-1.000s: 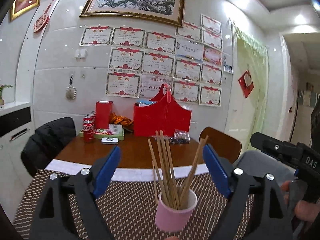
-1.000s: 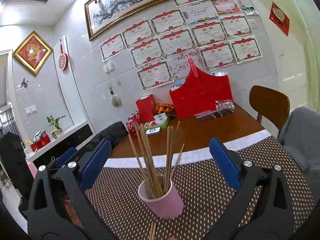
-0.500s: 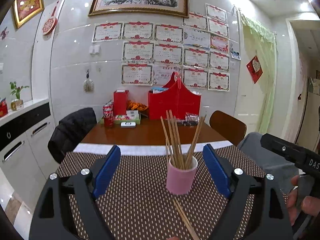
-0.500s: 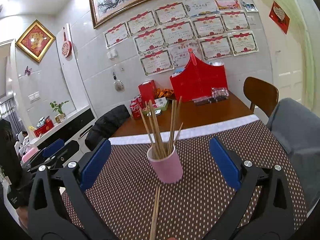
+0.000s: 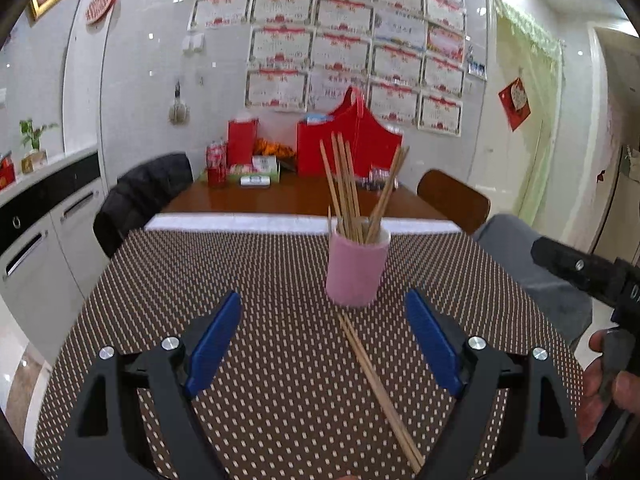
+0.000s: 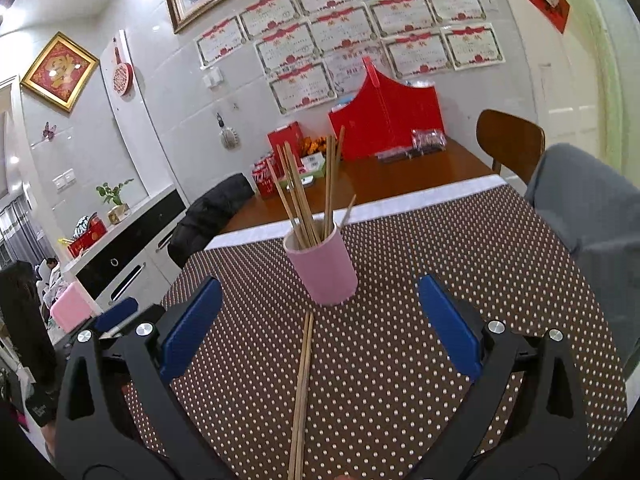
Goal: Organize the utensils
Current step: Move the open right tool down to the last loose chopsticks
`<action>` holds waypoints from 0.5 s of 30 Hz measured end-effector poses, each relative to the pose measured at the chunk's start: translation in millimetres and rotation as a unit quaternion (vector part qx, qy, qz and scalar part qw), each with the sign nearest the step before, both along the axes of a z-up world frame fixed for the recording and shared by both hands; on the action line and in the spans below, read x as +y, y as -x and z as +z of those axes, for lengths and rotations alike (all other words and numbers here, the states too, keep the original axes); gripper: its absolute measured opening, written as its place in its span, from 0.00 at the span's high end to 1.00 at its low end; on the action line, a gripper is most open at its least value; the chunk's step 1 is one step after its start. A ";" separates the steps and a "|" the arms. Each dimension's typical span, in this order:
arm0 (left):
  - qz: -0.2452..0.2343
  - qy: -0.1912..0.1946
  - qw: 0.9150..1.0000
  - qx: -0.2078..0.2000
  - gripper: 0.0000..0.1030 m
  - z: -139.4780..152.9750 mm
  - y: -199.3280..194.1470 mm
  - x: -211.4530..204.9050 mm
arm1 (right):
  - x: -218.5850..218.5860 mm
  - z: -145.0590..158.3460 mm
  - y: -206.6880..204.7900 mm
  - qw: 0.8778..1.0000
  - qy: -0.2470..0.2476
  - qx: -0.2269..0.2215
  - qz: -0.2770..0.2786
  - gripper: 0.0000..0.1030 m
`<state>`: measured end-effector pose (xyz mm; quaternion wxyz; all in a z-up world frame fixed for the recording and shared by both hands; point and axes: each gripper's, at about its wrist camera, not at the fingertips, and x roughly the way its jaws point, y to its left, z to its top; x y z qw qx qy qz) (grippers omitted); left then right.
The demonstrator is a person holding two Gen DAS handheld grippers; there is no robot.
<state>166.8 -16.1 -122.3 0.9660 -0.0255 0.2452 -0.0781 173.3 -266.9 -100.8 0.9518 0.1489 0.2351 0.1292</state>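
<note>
A pink cup (image 5: 357,268) (image 6: 322,267) stands upright on the brown dotted mat, holding several wooden chopsticks (image 5: 347,188) (image 6: 308,196). A loose pair of chopsticks (image 5: 378,388) (image 6: 302,392) lies flat on the mat just in front of the cup. My left gripper (image 5: 324,344) is open, low over the mat, short of the cup, with nothing between its blue pads. My right gripper (image 6: 320,328) is open too, and the loose pair runs along the mat below its gap. The right gripper's black body (image 5: 588,272) shows at the right edge of the left wrist view.
The dotted mat (image 5: 260,280) covers the near half of a wooden table (image 5: 280,198). Red boxes and a red bag (image 5: 352,148), cans and snacks stand at the far end. Chairs (image 5: 452,200) flank the table; a black jacket (image 5: 148,188) hangs on the left one.
Both grippers have pulled back from the cup and sunk toward the mat. The loose pair of chopsticks in front of the cup has come fully into view. Jaws stayed open.
</note>
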 end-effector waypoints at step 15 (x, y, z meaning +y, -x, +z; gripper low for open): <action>-0.022 -0.051 0.981 0.186 0.19 -107.8 -30.8 -37.6 | -15.6 -46.5 0.1 0.998 -0.005 0.057 -0.007 0.06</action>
